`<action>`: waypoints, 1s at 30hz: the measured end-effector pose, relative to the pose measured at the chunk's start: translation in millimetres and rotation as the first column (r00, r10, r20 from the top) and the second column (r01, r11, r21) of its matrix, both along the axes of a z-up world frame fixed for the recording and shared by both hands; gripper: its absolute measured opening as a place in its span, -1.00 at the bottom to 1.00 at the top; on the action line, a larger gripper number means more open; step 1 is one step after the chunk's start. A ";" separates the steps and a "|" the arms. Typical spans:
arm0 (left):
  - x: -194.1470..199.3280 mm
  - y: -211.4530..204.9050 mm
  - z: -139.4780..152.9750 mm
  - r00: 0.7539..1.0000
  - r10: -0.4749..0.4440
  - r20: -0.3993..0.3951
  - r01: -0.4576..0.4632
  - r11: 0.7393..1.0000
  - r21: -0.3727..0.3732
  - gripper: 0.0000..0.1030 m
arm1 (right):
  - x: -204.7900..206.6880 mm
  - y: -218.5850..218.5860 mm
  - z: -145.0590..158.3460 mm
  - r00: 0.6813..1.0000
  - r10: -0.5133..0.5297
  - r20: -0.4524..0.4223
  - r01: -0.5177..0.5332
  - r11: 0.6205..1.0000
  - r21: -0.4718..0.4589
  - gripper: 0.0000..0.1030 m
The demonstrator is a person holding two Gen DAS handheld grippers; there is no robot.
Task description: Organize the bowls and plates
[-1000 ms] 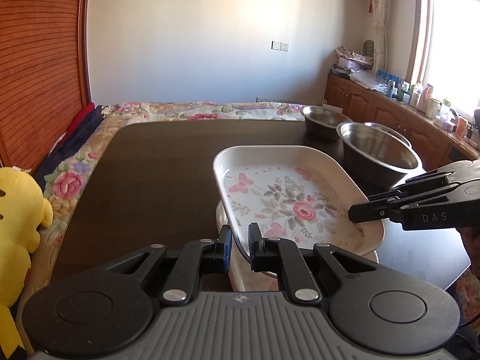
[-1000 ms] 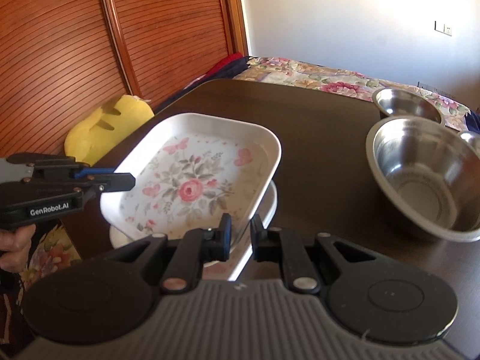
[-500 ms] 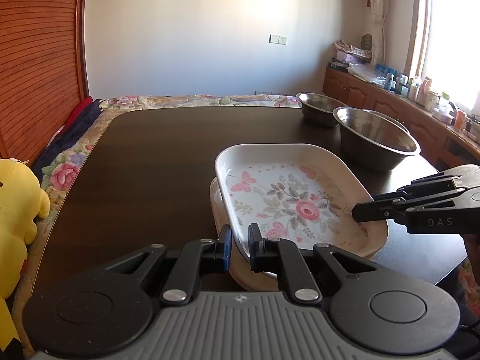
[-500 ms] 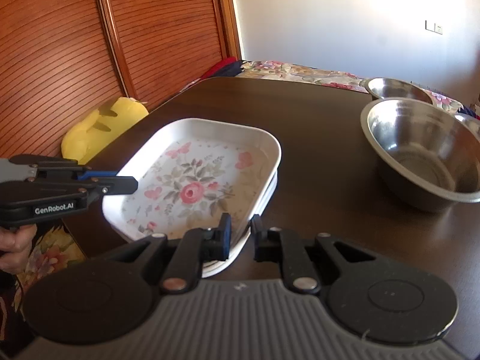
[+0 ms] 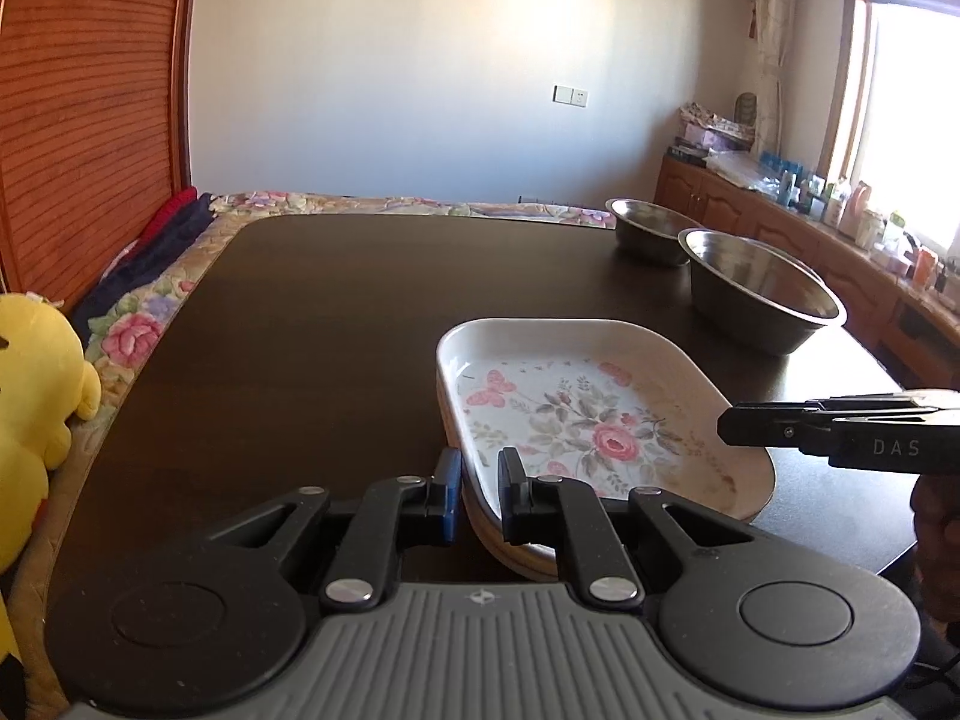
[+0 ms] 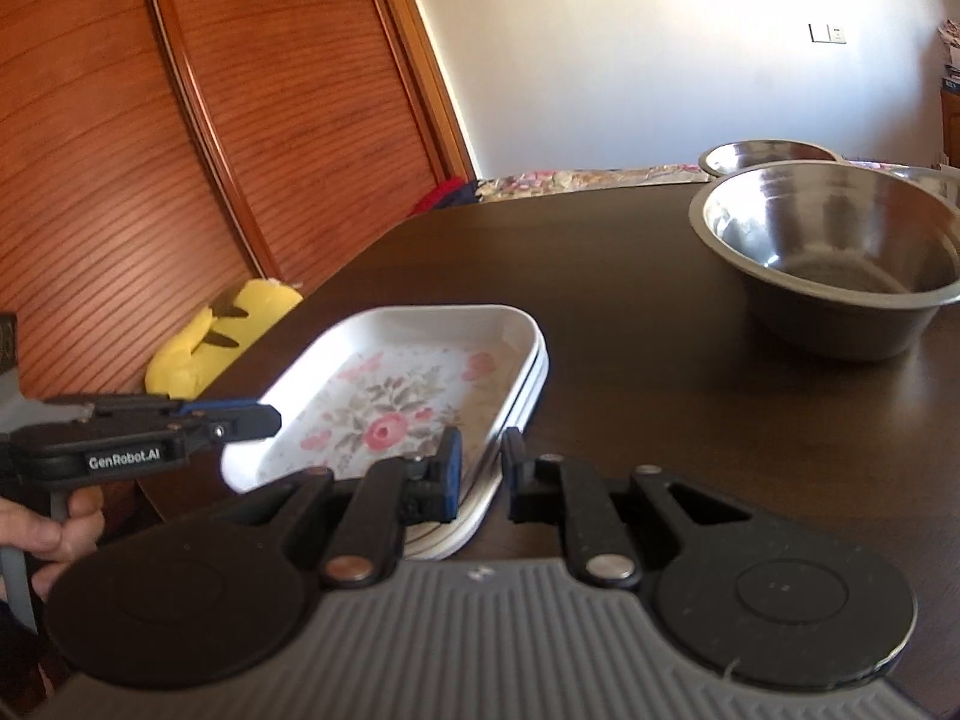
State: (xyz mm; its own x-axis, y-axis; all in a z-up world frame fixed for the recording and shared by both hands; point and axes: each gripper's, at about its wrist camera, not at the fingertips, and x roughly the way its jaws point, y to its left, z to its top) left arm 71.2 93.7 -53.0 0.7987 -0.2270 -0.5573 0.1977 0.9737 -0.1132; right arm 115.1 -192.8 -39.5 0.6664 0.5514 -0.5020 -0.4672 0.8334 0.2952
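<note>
Daylight enters from window (image 5: 912, 120), blown out white. Glare washes the wall (image 6: 690, 30); right wrist view slightly motion-blurred. Fisheye bending at edges in both views.

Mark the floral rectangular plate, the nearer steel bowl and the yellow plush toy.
Floral rectangular plate (image 5: 576, 414): left wrist view, painted centre.
Nearer steel bowl (image 6: 840, 252): right wrist view, inner wall.
Yellow plush toy (image 5: 36, 384): left wrist view, body.

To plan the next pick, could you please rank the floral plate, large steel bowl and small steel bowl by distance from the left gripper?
1. floral plate, rim between left gripper fingers
2. large steel bowl, right, beyond plate
3. small steel bowl, farthest, behind it
</note>
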 end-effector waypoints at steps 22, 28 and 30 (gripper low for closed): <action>10.7 1.0 -4.8 1.000 0.015 -0.015 -0.015 1.000 -0.001 -0.71 | -21.5 6.2 1.7 0.995 -0.040 0.092 0.044 0.998 -0.045 -0.67; 14.4 3.0 4.1 1.000 0.026 0.006 -0.026 1.000 0.004 -0.64 | -23.4 -11.6 12.5 0.988 -0.088 0.128 0.090 0.996 -0.014 -0.67; 17.2 0.3 7.7 1.000 0.020 0.014 -0.020 1.000 0.009 -0.58 | -22.4 -19.7 15.8 0.983 -0.111 0.143 0.113 0.994 -0.007 -0.67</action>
State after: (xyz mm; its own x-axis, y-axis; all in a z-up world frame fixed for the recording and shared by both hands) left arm 88.4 94.0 -45.3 0.8108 -0.2057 -0.5480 0.1794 0.9785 -0.1018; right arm 92.6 -212.6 -23.6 0.7887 0.4625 -0.4049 -0.4073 0.8866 0.2194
